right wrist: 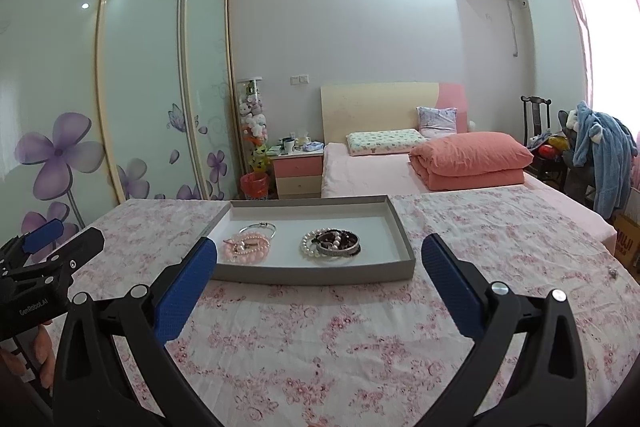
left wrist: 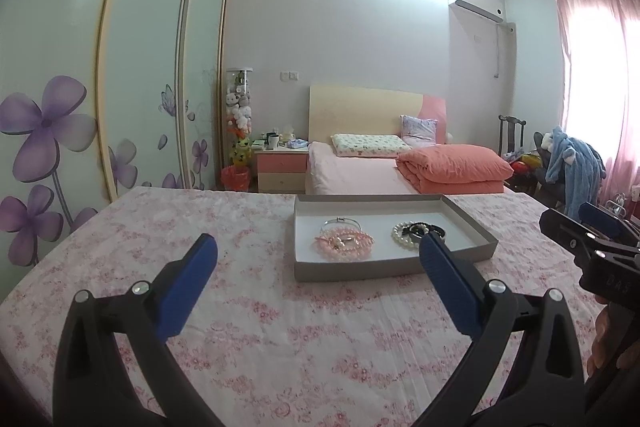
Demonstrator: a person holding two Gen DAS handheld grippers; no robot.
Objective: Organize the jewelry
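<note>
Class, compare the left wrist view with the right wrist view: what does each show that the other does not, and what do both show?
Only the left wrist view: the right hand-held gripper entering at its right edge, and the left one's open fingers.

Only the right wrist view: the left hand-held gripper at its left edge, a cardboard box at the far right, and the dark bracelets unobstructed.

Both: the grey tray on the floral cloth, holding pink bead bracelets and a pearl bracelet.

Floral cloth (right wrist: 320,339) carries grey tray (right wrist: 316,273), perhaps cardboard.
</note>
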